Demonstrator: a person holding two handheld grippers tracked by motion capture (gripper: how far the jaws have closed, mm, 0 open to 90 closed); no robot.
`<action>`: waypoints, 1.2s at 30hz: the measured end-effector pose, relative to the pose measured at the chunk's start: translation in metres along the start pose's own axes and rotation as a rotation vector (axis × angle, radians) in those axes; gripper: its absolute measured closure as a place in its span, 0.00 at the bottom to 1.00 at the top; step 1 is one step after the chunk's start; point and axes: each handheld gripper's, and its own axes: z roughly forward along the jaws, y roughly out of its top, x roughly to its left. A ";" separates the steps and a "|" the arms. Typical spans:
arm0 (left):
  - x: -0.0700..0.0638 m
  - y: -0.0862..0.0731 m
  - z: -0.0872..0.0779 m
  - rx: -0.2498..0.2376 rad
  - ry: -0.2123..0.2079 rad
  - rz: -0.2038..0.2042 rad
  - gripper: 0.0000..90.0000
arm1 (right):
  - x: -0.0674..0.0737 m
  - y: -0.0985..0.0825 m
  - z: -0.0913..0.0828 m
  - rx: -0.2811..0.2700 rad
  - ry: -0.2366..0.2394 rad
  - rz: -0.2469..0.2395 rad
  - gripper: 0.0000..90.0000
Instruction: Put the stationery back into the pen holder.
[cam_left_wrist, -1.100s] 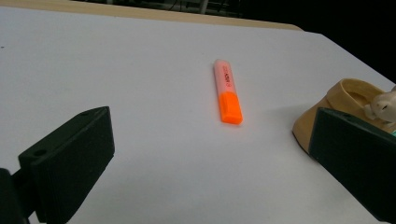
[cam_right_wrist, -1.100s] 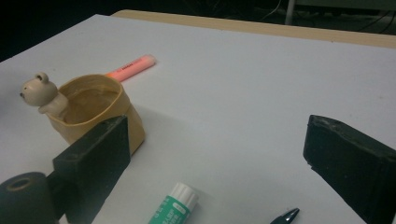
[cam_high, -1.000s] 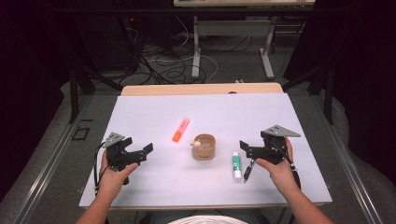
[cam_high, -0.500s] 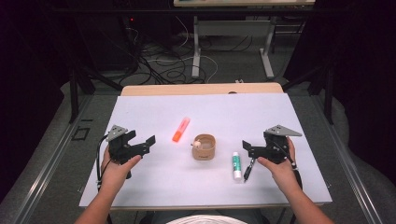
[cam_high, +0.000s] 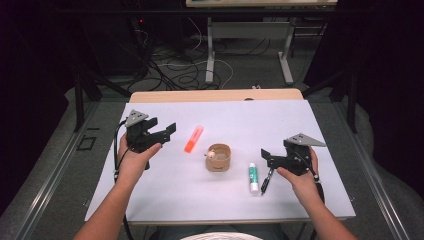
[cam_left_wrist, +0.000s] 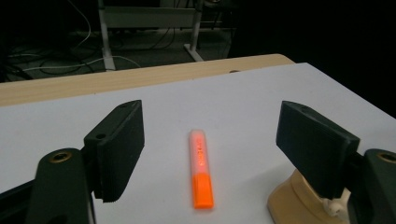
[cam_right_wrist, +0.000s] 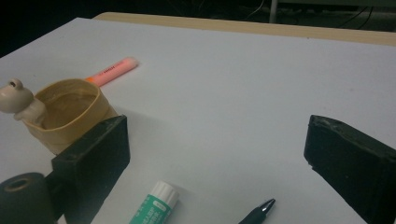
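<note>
- Our left gripper hangs with jaws apart, just been closing, nothing between them; the orange highlighter lies ahead, toward the table's far-left corner.
- Our right gripper gapes empty.
- Risk: narrowed jaws could nudge the highlighter rolling.

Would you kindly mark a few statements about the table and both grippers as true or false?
1. The orange highlighter lies on the table between the left gripper jaws' line of sight, ungripped. True.
2. The right gripper holds the glue stick. False: its jaws are open, the stick lies on the table.
3. The beige cup stands between highlighter and glue stick. True.
4. The pen stands inside the cup. False: it lies beside the glue stick.
</note>
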 end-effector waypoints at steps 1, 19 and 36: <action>-0.001 0.002 0.002 -0.001 -0.006 -0.005 0.28 | -0.001 0.001 -0.001 -0.004 0.003 -0.002 0.08; 0.002 0.014 0.039 0.010 0.026 0.004 0.38 | -0.009 0.000 -0.003 -0.002 -0.022 0.032 0.09; -0.005 0.004 0.076 0.163 0.109 0.060 0.46 | -0.012 -0.007 0.004 0.022 -0.017 0.026 0.18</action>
